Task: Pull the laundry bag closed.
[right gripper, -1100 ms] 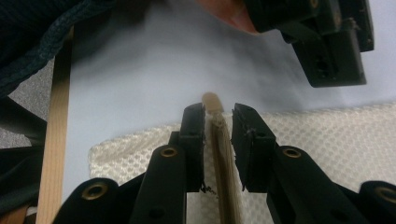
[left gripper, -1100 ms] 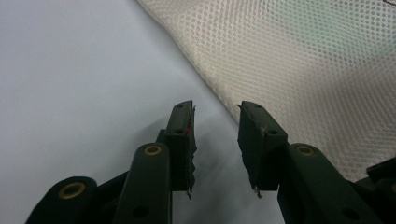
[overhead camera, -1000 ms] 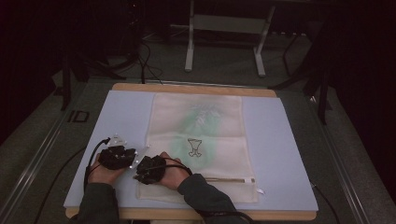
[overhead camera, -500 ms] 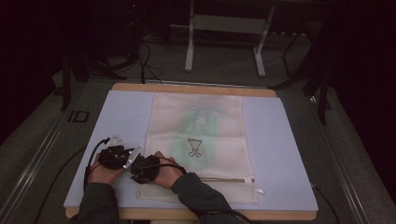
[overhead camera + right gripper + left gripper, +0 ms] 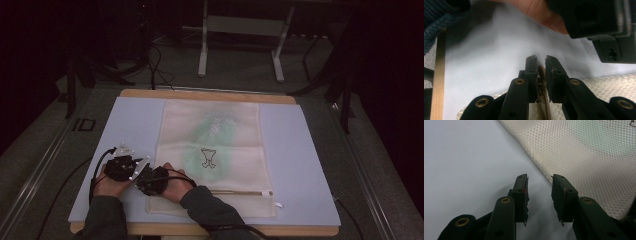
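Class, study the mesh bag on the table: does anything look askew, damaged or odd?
Nothing stands out. The mesh bag lies flat and square on the blue mat; the right gripper has just closed on its zipper end.

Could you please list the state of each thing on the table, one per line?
Cream mesh laundry bag: lying flat on the pale blue mat, unfolded.
Bag's brown zipper: clamped at its end by the right gripper.
Right gripper: fingers have just been closing, now shut on the zipper.
Left gripper: open, nothing between its fingers, beside the bag's edge.
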### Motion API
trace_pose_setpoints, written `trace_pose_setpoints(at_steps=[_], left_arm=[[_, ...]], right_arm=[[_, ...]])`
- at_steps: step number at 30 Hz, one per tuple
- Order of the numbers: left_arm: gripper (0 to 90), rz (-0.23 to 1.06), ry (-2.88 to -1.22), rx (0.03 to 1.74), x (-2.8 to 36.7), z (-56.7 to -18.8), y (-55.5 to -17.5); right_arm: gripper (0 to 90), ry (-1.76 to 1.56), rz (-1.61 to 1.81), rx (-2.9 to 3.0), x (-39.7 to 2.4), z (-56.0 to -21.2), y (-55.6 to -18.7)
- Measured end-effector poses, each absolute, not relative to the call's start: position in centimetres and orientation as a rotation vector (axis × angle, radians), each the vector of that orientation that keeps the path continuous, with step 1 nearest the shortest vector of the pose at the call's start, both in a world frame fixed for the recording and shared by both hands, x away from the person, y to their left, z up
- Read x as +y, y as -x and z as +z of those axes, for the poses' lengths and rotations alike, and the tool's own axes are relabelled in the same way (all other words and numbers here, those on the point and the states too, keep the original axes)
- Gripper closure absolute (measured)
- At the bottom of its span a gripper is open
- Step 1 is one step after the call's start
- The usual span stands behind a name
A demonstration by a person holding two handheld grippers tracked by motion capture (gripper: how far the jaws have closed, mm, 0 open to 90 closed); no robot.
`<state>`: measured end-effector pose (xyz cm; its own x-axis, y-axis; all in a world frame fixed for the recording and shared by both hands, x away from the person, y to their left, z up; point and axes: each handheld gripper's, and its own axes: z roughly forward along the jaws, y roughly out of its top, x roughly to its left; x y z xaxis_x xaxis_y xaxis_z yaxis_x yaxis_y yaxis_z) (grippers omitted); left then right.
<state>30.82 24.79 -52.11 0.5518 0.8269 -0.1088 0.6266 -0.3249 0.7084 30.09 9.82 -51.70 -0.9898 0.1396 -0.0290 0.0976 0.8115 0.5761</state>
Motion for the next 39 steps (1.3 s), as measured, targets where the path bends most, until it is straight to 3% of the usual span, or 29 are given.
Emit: trace_pose_setpoints(at_steps=[11,27,39], left_arm=[[65.5,0.362,-2.073,1.166,24.8,-52.1,-30.8],[65.3,0.361,-2.073,1.168,24.9,-52.2,-30.8],[65.6,0.35,-2.067,1.169,25.0,-52.2,-30.8]], right_arm=[[80.4,-0.199,0.989,2.894,8.7,-50.4,-29.9],[79.0,-0.201,0.977,2.938,5.5,-51.5,-29.7],[81.2,-0.229,0.981,2.967,6.0,-51.8,-30.2]])
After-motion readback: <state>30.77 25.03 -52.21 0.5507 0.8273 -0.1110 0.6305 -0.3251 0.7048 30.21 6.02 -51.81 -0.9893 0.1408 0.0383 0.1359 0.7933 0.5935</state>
